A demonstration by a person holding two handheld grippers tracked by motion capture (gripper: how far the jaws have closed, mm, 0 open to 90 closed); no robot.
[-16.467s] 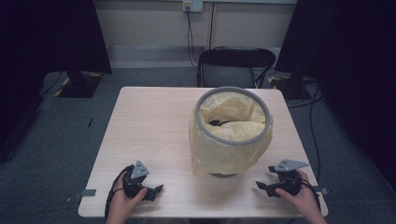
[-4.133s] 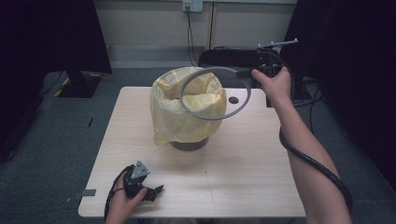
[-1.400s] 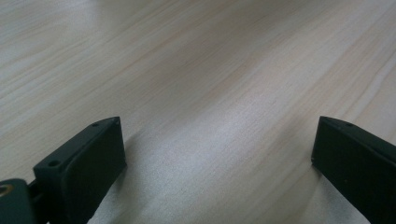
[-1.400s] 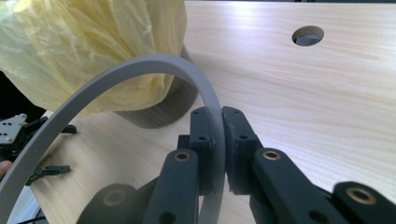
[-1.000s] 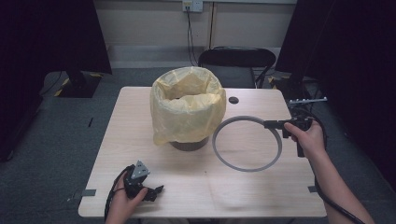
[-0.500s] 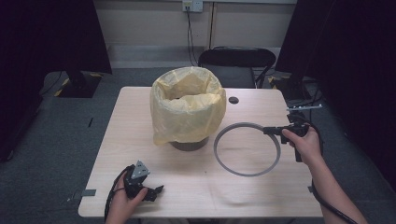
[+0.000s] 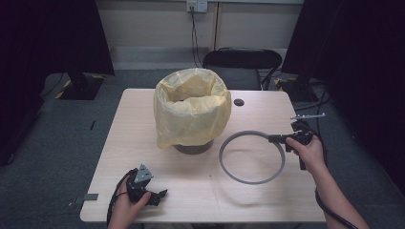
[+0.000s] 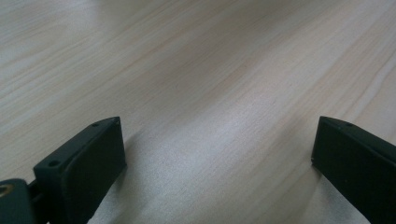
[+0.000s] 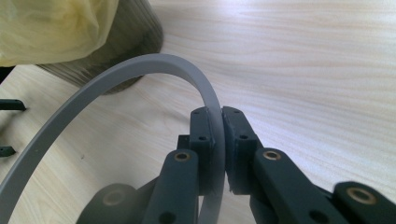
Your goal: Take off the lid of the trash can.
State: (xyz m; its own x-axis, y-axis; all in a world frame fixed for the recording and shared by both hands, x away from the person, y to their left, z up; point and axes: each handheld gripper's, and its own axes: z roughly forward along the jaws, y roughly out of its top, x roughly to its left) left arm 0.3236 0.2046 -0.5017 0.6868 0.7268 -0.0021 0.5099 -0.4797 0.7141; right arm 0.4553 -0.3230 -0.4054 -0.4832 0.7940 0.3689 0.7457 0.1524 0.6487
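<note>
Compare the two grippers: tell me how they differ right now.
The right gripper is shut on the grey ring; the left gripper stands open with nothing between its fingers. The right gripper sits at the table's right edge beside the ring; the left gripper rests near the front left corner. Both are hand-held, with black fingers.

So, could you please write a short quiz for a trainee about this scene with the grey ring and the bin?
1. True or false: the right tool is shut on the grey ring.
2. What covers the bin? A) a yellow bag B) a blue cloth C) a metal lid
3. Fill in: the jaws of the left tool stand ____ above the bare table.

Key
1. True; its jaws clamp the ring's band.
2. A; the yellow bag hangs over the rim.
3. Open, with nothing between them.
</note>
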